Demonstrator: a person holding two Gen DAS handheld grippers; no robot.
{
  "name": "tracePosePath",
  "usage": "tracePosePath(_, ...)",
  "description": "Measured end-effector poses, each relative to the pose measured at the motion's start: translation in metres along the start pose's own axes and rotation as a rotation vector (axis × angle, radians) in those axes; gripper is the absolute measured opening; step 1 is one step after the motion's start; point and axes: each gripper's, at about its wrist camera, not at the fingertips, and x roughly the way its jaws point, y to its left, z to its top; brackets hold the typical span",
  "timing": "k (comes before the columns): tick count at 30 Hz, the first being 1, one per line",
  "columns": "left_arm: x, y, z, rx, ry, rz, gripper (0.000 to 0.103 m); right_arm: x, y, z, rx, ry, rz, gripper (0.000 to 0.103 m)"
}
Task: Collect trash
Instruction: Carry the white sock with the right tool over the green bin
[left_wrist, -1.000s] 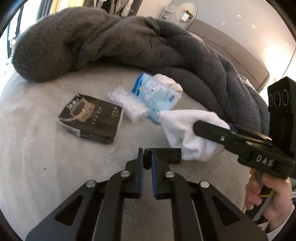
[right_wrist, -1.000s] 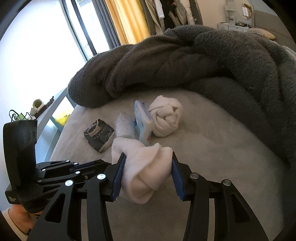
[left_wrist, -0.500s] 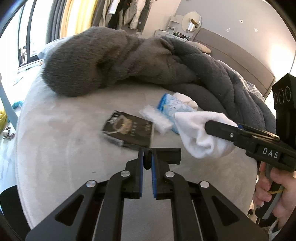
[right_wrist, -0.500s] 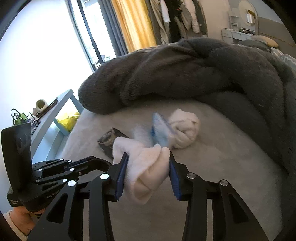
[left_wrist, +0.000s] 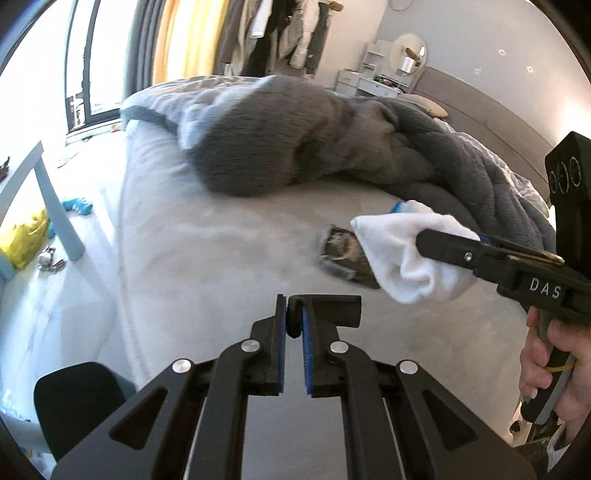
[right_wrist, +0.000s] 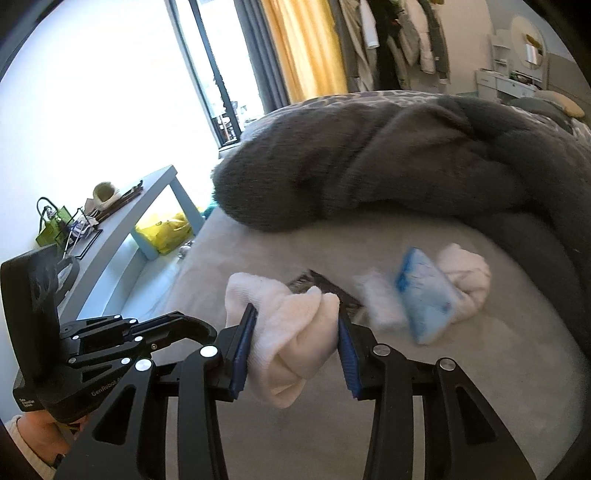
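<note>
Sock (right_wrist: 284, 332) | now lifted off bed (right_wrist: 480, 369) | right hand-held gripper (right_wrist: 295, 350) clamped

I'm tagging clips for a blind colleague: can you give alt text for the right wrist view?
The right gripper is shut on a rolled white sock, held above a grey bed. Behind it lie a dark packet, a blue tissue pack, another rolled white sock and a heaped grey blanket; the left gripper shows at lower left.
</note>
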Motion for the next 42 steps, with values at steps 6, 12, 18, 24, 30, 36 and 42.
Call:
tracePosePath(6,-0.016,0.032,-0.008,-0.024,0.004,0.034,0.009,0.014,0.034,0.008,-0.03,0.003,0.036,0.042)
tracePosePath(12,-0.034,0.064,-0.021,-0.047,0.01,0.072,0.009,0.029,0.073,0.015,-0.067,0.006,0.08,0.042)
tracePosePath(18,-0.046,0.105,-0.038,-0.084,0.044,0.122,0.009,0.047,0.113,0.017,-0.102,0.025,0.134,0.042)
tracePosePath(24,-0.057,0.151,-0.058,-0.129,0.092,0.181,0.009,0.063,0.153,0.016,-0.152,0.046,0.175,0.042)
tracePosePath(30,-0.053,0.192,-0.083,-0.194,0.193,0.236,0.009,0.088,0.192,0.006,-0.196,0.102,0.204,0.042)
tracePosePath(36,-0.045,0.231,-0.111,-0.306,0.31,0.255,0.009,0.108,0.222,-0.004,-0.238,0.152,0.217,0.042)
tracePosePath(42,-0.036,0.253,-0.136,-0.362,0.409,0.255,0.009,0.126,0.251,-0.014,-0.265,0.198,0.246,0.042)
